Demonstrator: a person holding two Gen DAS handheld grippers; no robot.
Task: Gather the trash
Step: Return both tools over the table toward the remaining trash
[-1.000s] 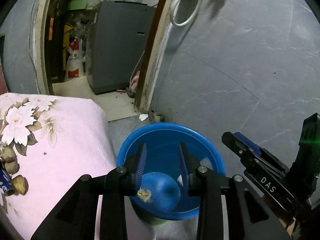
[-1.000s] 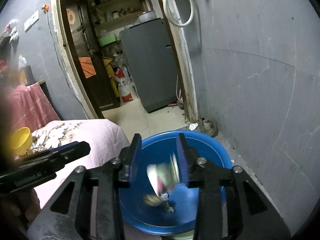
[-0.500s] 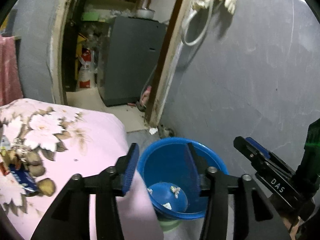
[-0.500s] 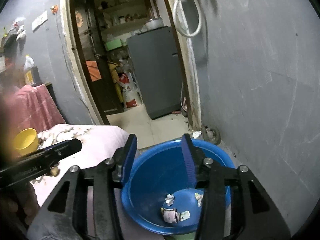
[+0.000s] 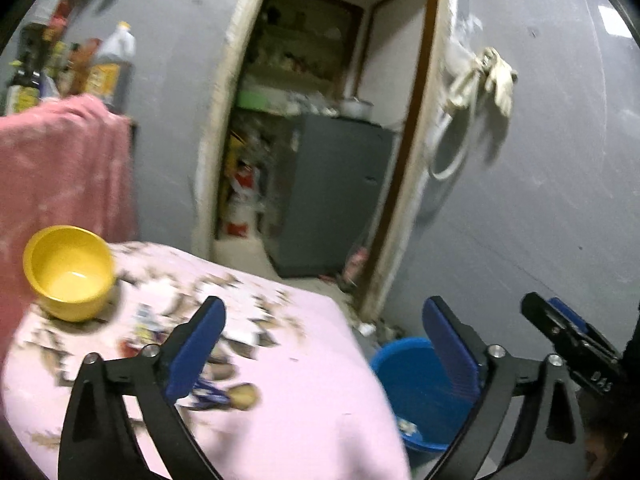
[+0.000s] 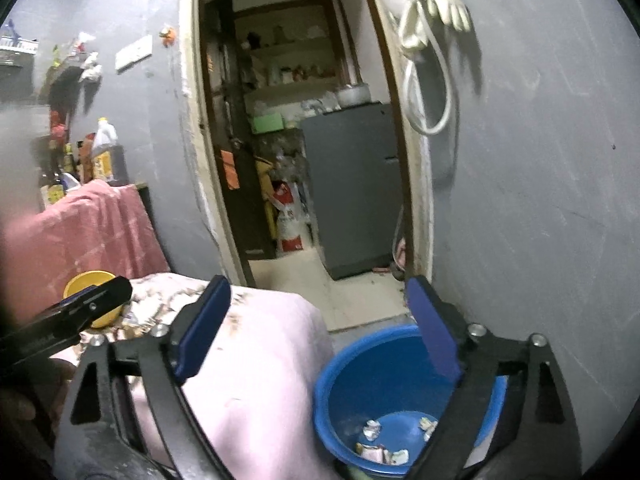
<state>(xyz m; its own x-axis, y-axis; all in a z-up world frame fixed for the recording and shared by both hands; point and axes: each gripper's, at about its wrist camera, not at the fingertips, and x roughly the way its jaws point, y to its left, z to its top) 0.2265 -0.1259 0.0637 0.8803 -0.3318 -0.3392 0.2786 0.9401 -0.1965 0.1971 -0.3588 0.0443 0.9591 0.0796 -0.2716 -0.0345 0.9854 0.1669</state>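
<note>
My left gripper (image 5: 324, 348) hangs over the edge of a pink floral cloth (image 5: 304, 408), its jaws opening wide with nothing between them. Blurred wrappers (image 5: 218, 394) and scraps lie on the cloth just under its left finger. My right gripper (image 6: 318, 328) is above and behind a blue basin (image 6: 384, 372) on the floor, its jaws also opening and empty. Crumpled trash pieces (image 6: 372, 428) lie in the basin's bottom. The basin (image 5: 404, 368) shows low right in the left wrist view too, with the right gripper (image 5: 568, 340) beside it.
A yellow bowl (image 5: 70, 272) stands on the cloth at the left. Behind it a pink towel (image 5: 60, 168) hangs below bottles (image 5: 112, 64). An open doorway (image 6: 320, 160) leads to a grey fridge (image 6: 352, 188). A grey wall (image 6: 540, 200) runs close on the right.
Both grippers rose and drew back from the basin while their jaws spread wide. Trash from both landed in the basin. The left view swung left onto the cloth and yellow bowl.
</note>
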